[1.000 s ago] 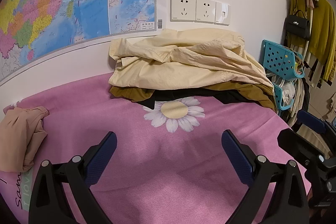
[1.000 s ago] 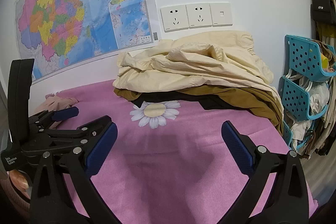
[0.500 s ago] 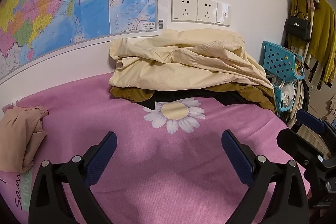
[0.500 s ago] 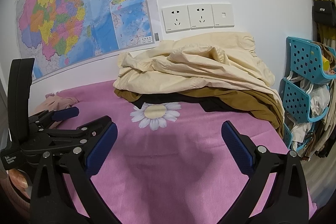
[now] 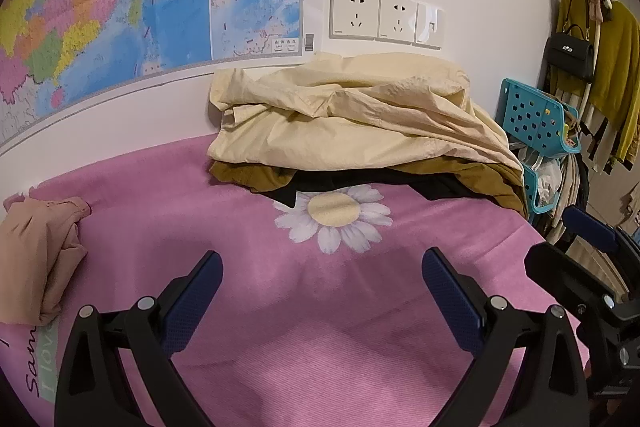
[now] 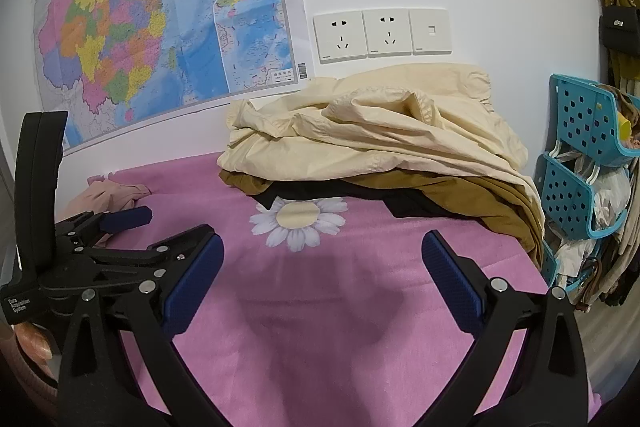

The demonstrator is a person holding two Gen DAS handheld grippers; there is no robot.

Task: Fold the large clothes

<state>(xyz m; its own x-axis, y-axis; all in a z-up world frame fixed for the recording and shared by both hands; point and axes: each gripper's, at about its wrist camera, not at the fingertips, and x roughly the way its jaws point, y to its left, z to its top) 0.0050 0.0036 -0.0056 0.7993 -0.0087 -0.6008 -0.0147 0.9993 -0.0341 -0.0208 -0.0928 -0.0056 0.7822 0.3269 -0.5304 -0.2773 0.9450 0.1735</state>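
Observation:
A pile of large clothes lies at the back of the pink cloth against the wall: a crumpled cream garment [image 5: 352,119] [image 6: 372,135] on top, an ochre one [image 5: 480,175] [image 6: 472,195] and a black one [image 6: 400,199] beneath. A crumpled peach garment [image 5: 40,251] [image 6: 108,195] lies at the left. My left gripper [image 5: 322,279] is open and empty above the pink cloth, well short of the pile. My right gripper [image 6: 322,263] is open and empty, to the right of the left one.
The pink cloth [image 5: 320,347] has a daisy print [image 5: 334,217] in front of the pile. A map [image 6: 160,27] and wall sockets [image 6: 380,33] are on the back wall. Blue plastic baskets [image 6: 588,163] and hanging clothes [image 5: 612,83] stand at the right edge.
Both grippers have moved slightly forward toward the pile, still open. The clothes have not moved.

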